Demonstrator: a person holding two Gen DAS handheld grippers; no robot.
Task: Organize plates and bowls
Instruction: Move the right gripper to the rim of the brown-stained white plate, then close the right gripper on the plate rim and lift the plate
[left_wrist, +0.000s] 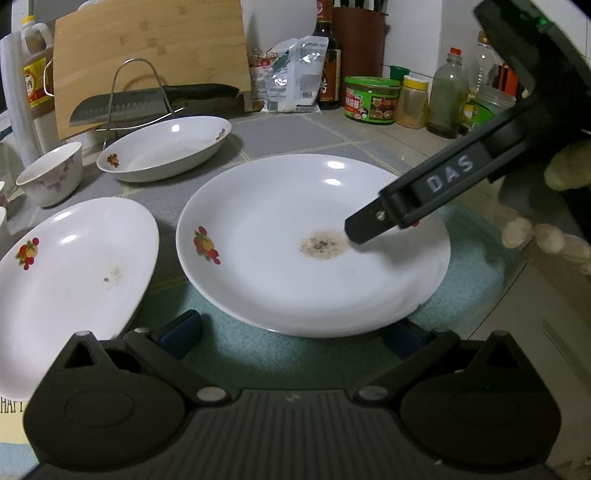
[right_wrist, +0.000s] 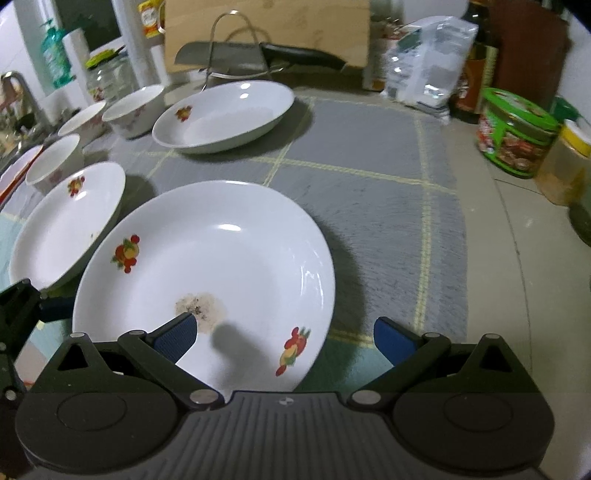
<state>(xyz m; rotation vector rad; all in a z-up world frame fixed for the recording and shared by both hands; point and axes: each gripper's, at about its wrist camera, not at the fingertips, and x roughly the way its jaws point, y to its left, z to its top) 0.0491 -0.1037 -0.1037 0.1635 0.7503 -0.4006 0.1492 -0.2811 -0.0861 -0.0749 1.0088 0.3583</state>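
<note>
At the near edge of the bench, on a pale green mat (left_wrist: 236, 350), lies the round white ceramic plate with red fruit prints and a brown dried stain in its middle (left_wrist: 314, 243), flat and straight ahead of both tools. The left gripper (left_wrist: 291, 332) has its blue-padded fingers (left_wrist: 181, 332) spread wide, one at each side of the plate's near rim, not touching as far as I can see. The right gripper (right_wrist: 284, 338) is open too and appears the nearer: its left finger (right_wrist: 177, 336) hangs over the inside of the plate near the stain and its right finger is outside the rim, so the rim lies between them; I judge a closing would pinch it. Just left of this plate is a second white fruit-print plate (left_wrist: 70, 273), and further back a white oval dish (left_wrist: 166, 147) and a small flowered bowl (left_wrist: 51, 173) near the bamboo cutting board (left_wrist: 147, 48).
</note>
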